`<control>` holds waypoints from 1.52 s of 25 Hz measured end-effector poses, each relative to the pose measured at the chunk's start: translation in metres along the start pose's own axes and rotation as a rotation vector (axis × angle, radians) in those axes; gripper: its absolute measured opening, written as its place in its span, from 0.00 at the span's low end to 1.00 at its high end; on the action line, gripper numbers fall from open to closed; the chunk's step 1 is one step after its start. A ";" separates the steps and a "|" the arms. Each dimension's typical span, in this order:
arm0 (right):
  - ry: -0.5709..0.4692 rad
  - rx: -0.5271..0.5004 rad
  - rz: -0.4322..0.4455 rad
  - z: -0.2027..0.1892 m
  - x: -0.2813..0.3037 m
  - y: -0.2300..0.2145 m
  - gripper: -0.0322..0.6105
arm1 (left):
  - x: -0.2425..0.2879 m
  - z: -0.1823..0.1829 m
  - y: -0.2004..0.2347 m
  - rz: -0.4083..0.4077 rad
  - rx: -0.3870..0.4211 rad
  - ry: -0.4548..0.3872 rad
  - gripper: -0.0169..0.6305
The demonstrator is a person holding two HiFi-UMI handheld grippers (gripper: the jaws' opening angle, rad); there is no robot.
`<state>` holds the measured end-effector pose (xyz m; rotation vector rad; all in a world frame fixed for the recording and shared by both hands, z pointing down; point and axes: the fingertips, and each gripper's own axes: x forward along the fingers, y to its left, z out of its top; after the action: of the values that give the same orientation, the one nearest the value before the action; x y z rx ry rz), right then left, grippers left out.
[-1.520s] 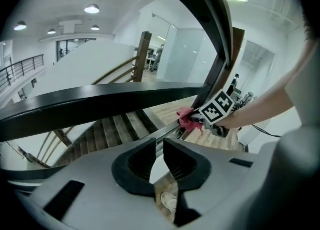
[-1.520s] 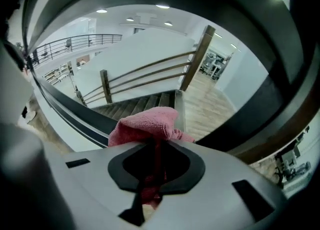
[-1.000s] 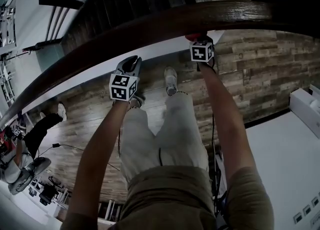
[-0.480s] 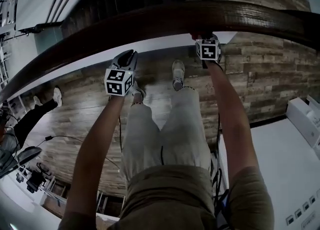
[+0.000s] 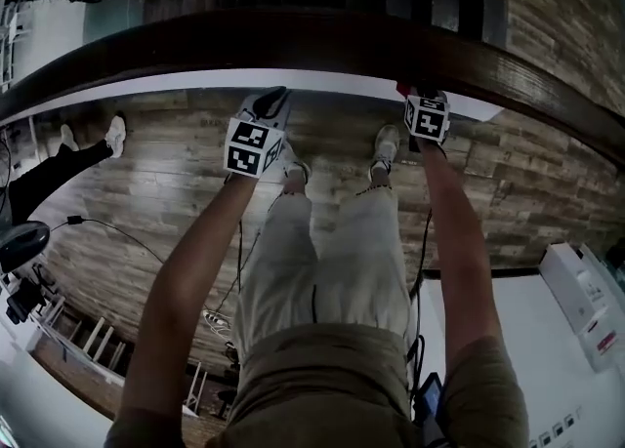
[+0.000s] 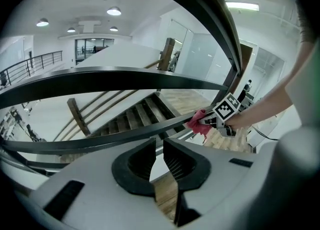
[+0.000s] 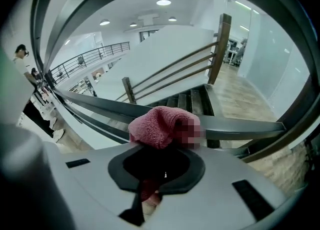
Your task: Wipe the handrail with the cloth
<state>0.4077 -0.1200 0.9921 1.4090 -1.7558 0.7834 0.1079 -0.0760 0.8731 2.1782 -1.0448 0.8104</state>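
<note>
The left tool [image 5: 271,102] sits just below the dark wooden handrail [image 5: 293,41], its jaws only a narrow slit apart with nothing between them. Further right, the right tool [image 5: 422,97] is clamped on the pink cloth [image 7: 160,126], which bunches ahead of its jaws against the handrail.

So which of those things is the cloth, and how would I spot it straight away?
Find the long dark wooden handrail that curves above the staircase. The right gripper reaches up to it, and the cloth is the bunched pink knitted wad pinched in its jaws, against the rail. It is the only soft, pink thing among dark wood and grey plastic.
</note>
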 end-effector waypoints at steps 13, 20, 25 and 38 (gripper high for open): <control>-0.004 -0.005 0.058 0.054 0.039 0.253 0.11 | -0.137 -0.074 0.229 0.145 -0.091 -0.029 0.09; 0.019 -0.061 0.161 0.077 0.051 0.349 0.11 | -0.148 -0.084 0.273 0.175 -0.149 -0.028 0.09; 0.038 -0.068 0.245 0.097 0.060 0.414 0.11 | -0.150 -0.091 0.301 0.186 -0.138 -0.019 0.09; 0.004 -0.066 0.262 0.138 0.104 0.634 0.11 | -0.233 -0.169 0.471 0.156 -0.175 -0.044 0.09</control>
<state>-0.2486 -0.1546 0.9978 1.1470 -1.9695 0.8551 -0.4419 -0.0926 0.9252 1.9940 -1.2712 0.7137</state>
